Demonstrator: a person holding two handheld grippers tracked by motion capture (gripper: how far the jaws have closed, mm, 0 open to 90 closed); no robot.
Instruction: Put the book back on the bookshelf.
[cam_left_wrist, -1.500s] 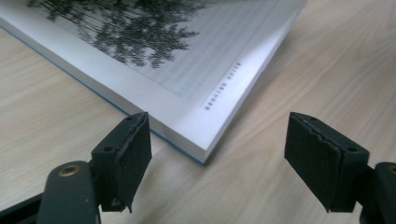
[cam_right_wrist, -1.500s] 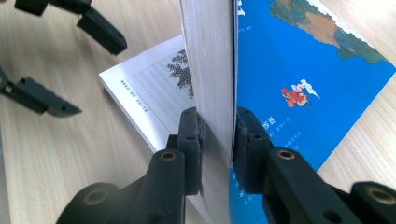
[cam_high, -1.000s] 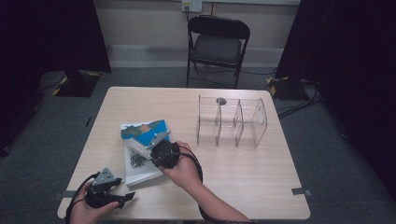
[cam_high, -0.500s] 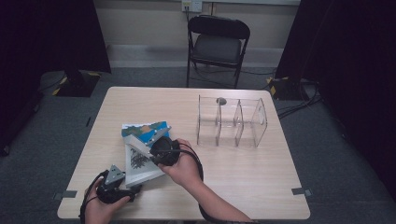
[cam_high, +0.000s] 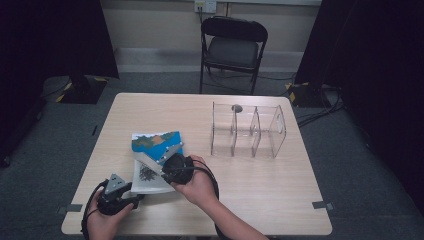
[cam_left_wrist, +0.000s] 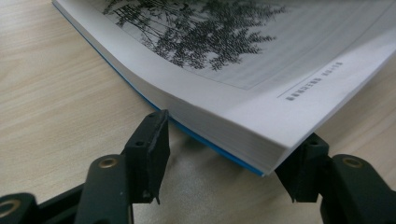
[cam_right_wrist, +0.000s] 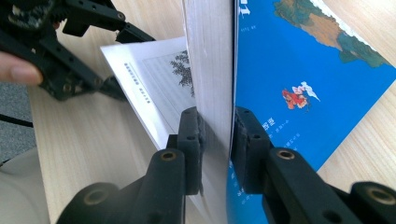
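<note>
From above, your book (cam_high: 152, 165) lies open near the table's (cam_high: 260, 190) front left, your right gripper (cam_high: 167, 159) on it. In the left gripper view, your left gripper (cam_left_wrist: 224, 158) stands open around the book's (cam_left_wrist: 224, 93) lower corner. In the right gripper view, your right gripper (cam_right_wrist: 216, 135) clamps a lifted sheaf of pages (cam_right_wrist: 212, 65) beside the blue cover (cam_right_wrist: 299, 84)

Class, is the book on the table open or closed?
Open. The right gripper clamps the blue cover with some pages, lifted off the book; an illustrated page lies exposed.
</note>
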